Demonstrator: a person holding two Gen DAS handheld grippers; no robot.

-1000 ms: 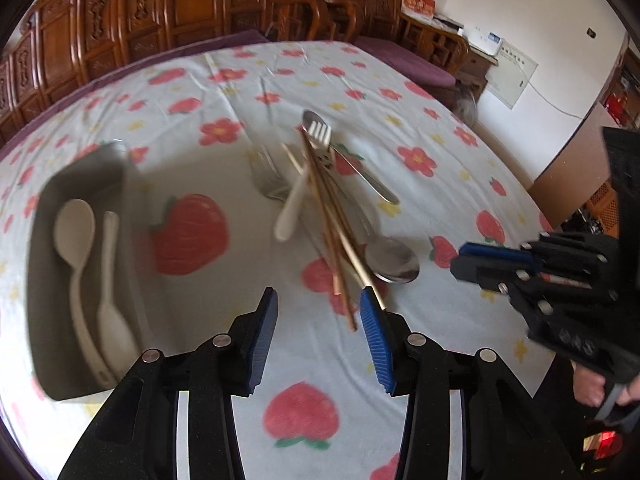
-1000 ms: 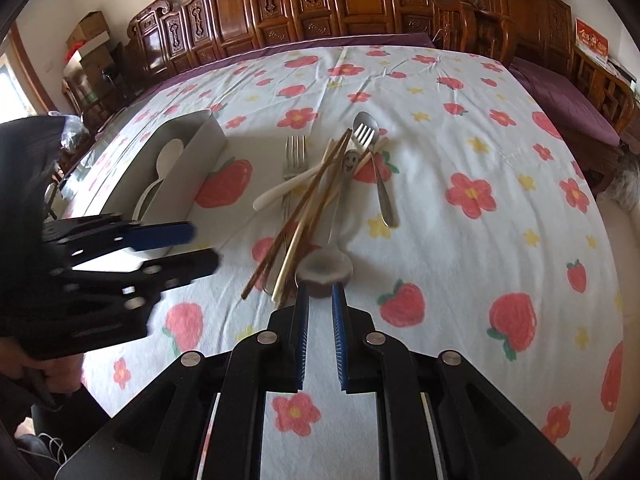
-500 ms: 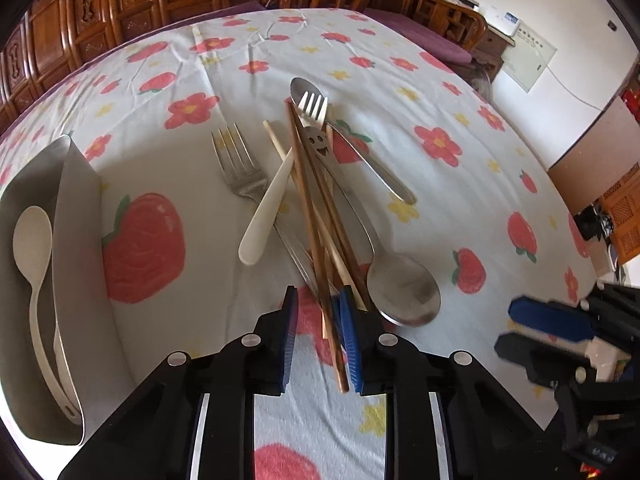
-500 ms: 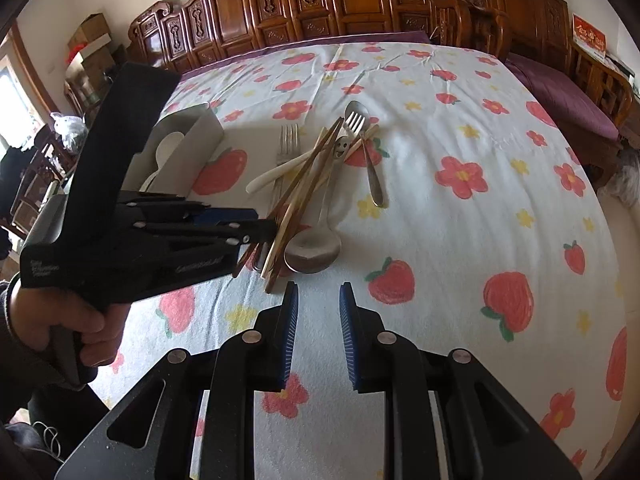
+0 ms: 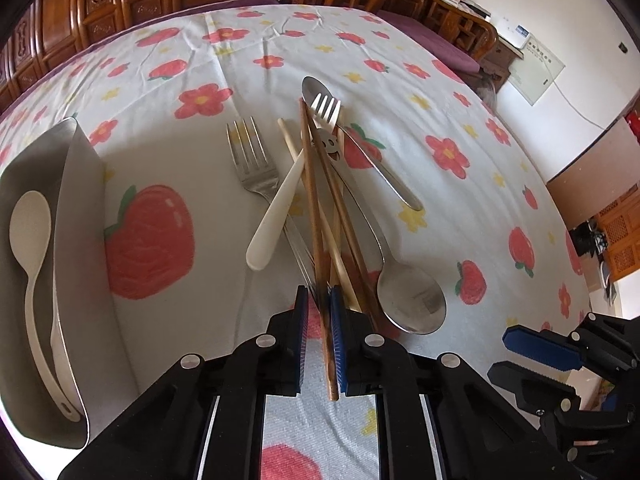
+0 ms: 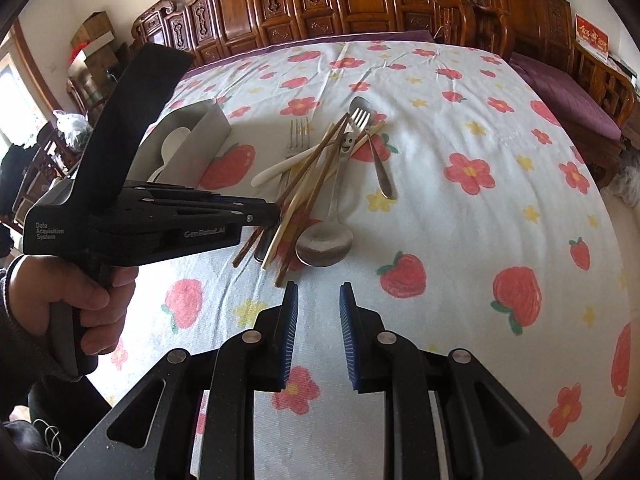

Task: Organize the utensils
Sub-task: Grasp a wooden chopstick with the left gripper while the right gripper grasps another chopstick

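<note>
Fingers (image 5: 335,336) of the left gripper (image 5: 320,300) are clenched on 1 dark brown chopstick (image 5: 312,200), gripping it near its lower end, which sticks out below the pads. The chopstick runs up across the utensil pile toward the white fork head (image 5: 326,108). Fingers (image 6: 289,320) of the right gripper (image 6: 319,292) are released, with a clear gap between the blue pads, held above the floral tablecloth (image 6: 480,120) just short of the pile and touching no utensil. Pile contents: further chopsticks (image 5: 340,216) in brown and pale wood, a large steel spoon (image 5: 412,300) with a smiling face cut into its handle, a steel fork (image 5: 252,160), a white-handled fork (image 5: 272,224), and a second steel spoon (image 5: 380,168) at the far right. A steel tray (image 5: 76,184) stands to the left of the pile, apart from it, holding 2 white spoons (image 5: 30,232). The left hand (image 6: 76,292) grips its tool's handle in the right wrist view.
</note>
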